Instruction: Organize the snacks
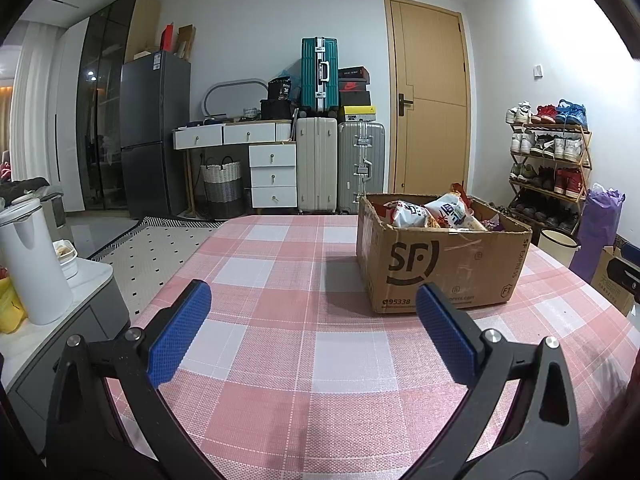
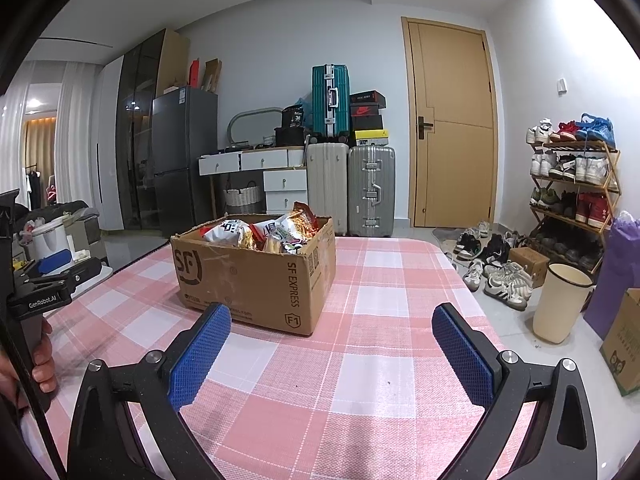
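Left gripper (image 1: 313, 300): jaws spread wide, nothing between the blue pads (image 1: 180, 332). It hangs over the checked tablecloth (image 1: 280, 360). Right gripper (image 2: 331, 320): jaws likewise wide apart, nothing held, over the same cloth.

One cardboard box (image 1: 440, 264) stands on the table, ahead and to the right of the left gripper, ahead and slightly left of the right gripper, clear of both. It is open at the top and filled with snack bags (image 1: 424, 212); their count cannot be told, as they overlap. No snack lies on the cloth outside the box.

Left view only: a white kettle (image 1: 28, 260) and a small white cup (image 1: 68, 256) on a side counter to the gripper's left.

Right view only: the left gripper's body and the hand (image 2: 42, 356) gripping it, at the far left; loose shoes (image 2: 496, 272) on the floor, to the right past the table edge; one small carton (image 2: 528, 264) among them.

Both views: three suitcases (image 1: 320, 120), two standing and one stacked above; one door (image 1: 432, 96); one shoe rack (image 1: 548, 160) of several tiers; one cream bin (image 2: 560, 304); one fridge (image 1: 152, 136); one purple bag (image 1: 596, 228).
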Motion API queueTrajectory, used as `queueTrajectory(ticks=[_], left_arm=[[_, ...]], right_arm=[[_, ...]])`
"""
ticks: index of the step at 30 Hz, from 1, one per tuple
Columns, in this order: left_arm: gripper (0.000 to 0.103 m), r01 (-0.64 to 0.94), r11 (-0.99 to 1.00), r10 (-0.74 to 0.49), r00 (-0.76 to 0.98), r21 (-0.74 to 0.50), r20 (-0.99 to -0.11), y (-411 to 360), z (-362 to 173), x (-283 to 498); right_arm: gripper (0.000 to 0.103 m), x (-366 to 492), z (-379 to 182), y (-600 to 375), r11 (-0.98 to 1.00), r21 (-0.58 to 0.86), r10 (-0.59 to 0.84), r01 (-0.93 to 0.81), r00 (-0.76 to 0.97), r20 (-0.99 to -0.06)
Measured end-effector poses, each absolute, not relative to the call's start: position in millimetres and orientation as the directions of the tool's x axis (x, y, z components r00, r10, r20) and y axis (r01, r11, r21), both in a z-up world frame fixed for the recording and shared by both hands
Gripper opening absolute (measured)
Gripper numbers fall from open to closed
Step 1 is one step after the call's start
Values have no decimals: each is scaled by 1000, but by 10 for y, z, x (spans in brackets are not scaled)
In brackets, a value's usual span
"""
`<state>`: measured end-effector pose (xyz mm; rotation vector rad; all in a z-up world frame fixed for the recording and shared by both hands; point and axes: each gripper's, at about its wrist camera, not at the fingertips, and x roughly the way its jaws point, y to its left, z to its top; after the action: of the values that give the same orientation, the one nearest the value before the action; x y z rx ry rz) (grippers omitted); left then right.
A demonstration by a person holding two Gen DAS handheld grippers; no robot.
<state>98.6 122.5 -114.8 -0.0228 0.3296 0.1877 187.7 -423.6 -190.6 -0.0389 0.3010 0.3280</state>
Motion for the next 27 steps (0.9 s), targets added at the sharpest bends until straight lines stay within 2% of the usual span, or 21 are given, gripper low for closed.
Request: queueTrajectory(ticks=[27], left_arm=[[102, -196, 981, 188, 928, 9, -322, 1228, -1148, 973]], right_arm=[[103, 1866, -1901, -4220, 950, 16, 302, -311, 908, -290]])
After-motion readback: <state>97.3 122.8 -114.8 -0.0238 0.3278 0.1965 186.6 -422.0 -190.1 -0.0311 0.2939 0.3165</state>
